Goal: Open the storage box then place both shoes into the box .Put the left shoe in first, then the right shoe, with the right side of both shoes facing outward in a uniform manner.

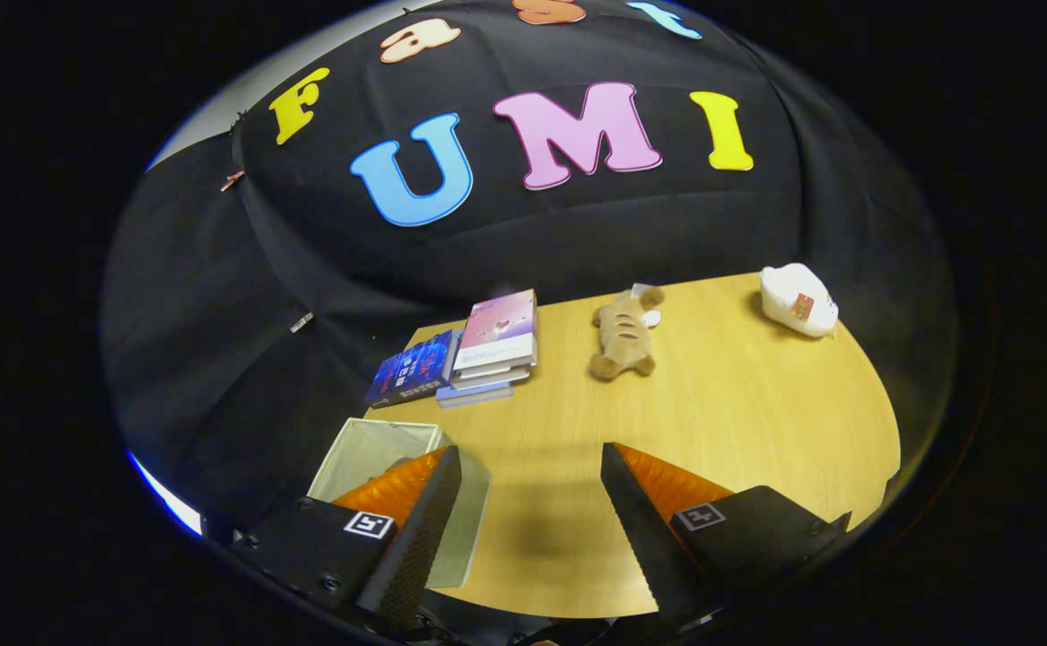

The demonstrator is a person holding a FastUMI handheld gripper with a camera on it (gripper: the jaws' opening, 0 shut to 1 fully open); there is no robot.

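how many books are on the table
At least 4: a dark blue book beside a stack of about three, pink-covered on top, beyond the open gripper. More may be hidden in the stack.

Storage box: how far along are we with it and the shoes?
Done: the storage box beside the left finger looks open on top, though its inside is mostly hidden, so I cannot tell whether a shoe is in it. In hand: nothing; the gripper is open over bare table. Left: both shoes, as far as this view shows; ahead lie only books, a plush toy and a white bag.
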